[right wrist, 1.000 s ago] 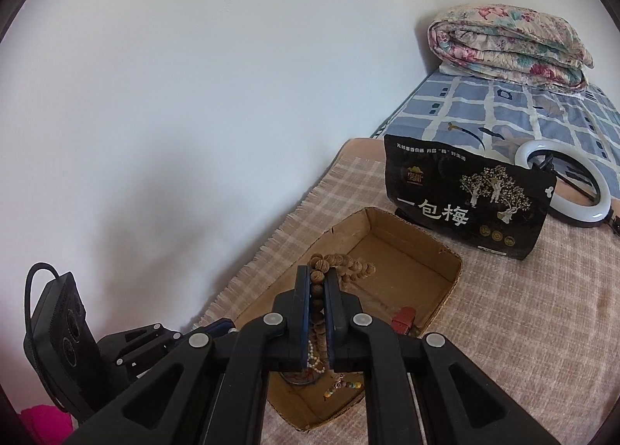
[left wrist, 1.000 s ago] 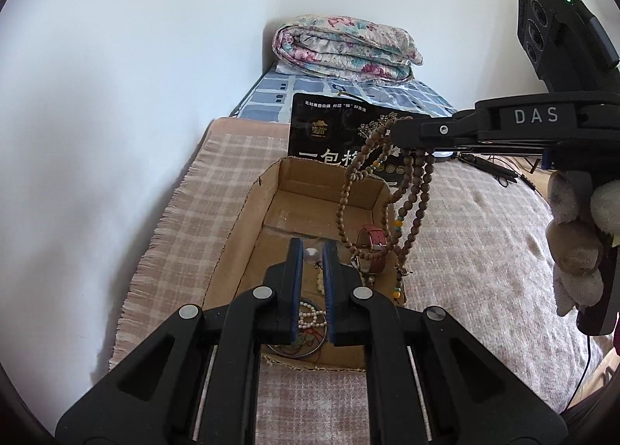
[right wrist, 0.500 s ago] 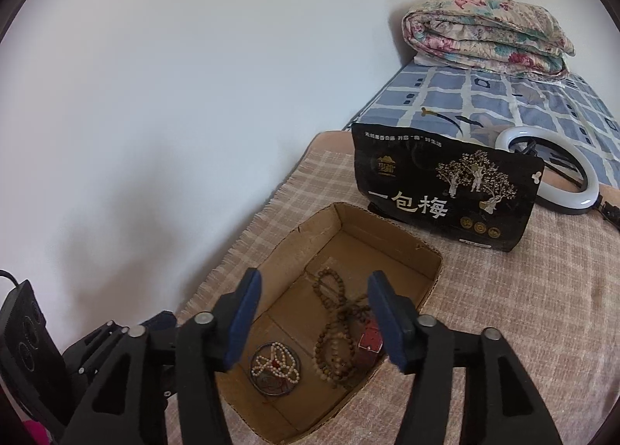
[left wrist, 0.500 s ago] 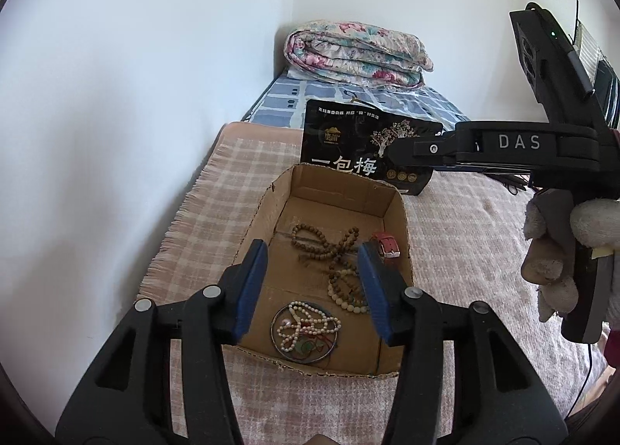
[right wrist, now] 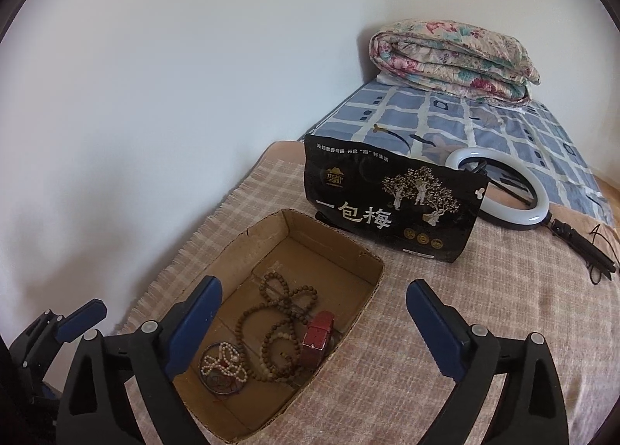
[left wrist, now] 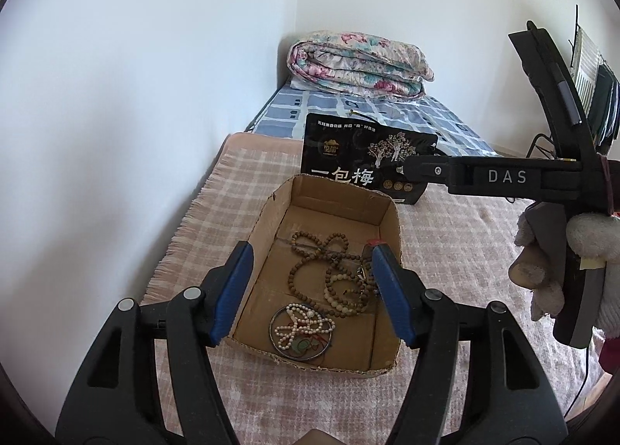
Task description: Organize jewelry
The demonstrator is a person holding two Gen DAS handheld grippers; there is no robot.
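Since a second ago the wooden beads (right wrist: 286, 325) dropped into the cardboard box (right wrist: 350, 251) at lower centre; both grippers, left gripper (left wrist: 310, 292) and right gripper (right wrist: 314, 323), have just been opening, empty. "DAS" marks the right gripper; the black bag (right wrist: 391, 204) reads "一包梅". A red watch (right wrist: 318, 336) is half-hidden in the left view.

A bed covered by a pink plaid fringed blanket (right wrist: 445, 313) carries an open brown cardboard box (right wrist: 360, 290), a black printed snack bag (right wrist: 387, 204) standing just behind it, and a white ring light (right wrist: 536, 208); a folded floral quilt (right wrist: 453, 57) rests on the blue checked sheet (right wrist: 445, 123) beyond.
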